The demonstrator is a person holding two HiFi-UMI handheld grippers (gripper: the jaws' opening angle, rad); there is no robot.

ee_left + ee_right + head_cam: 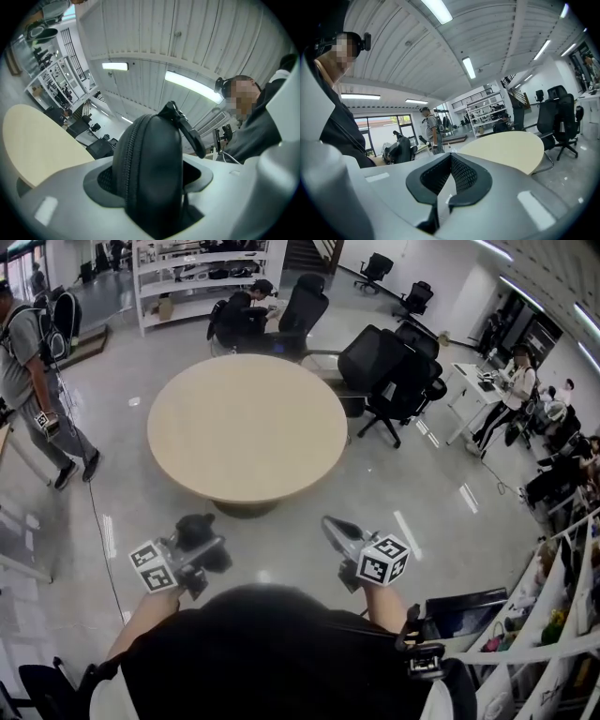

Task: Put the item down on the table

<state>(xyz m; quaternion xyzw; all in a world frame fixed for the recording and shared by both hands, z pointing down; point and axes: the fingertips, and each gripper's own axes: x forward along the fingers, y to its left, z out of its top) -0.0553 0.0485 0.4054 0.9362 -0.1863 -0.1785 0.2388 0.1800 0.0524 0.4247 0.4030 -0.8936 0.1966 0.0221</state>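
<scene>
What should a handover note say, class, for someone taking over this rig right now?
Left gripper: jaws shut on the black zipped hard-shell case, held edge-on with its strap loop on top.
Right gripper: jaws together, nothing in them.
Round beige table: ahead of both grippers, which are over the floor, short of its near edge.
Done: case is in the grip.
Left: bring the case over the tabletop, set it down, open the jaws.
</scene>
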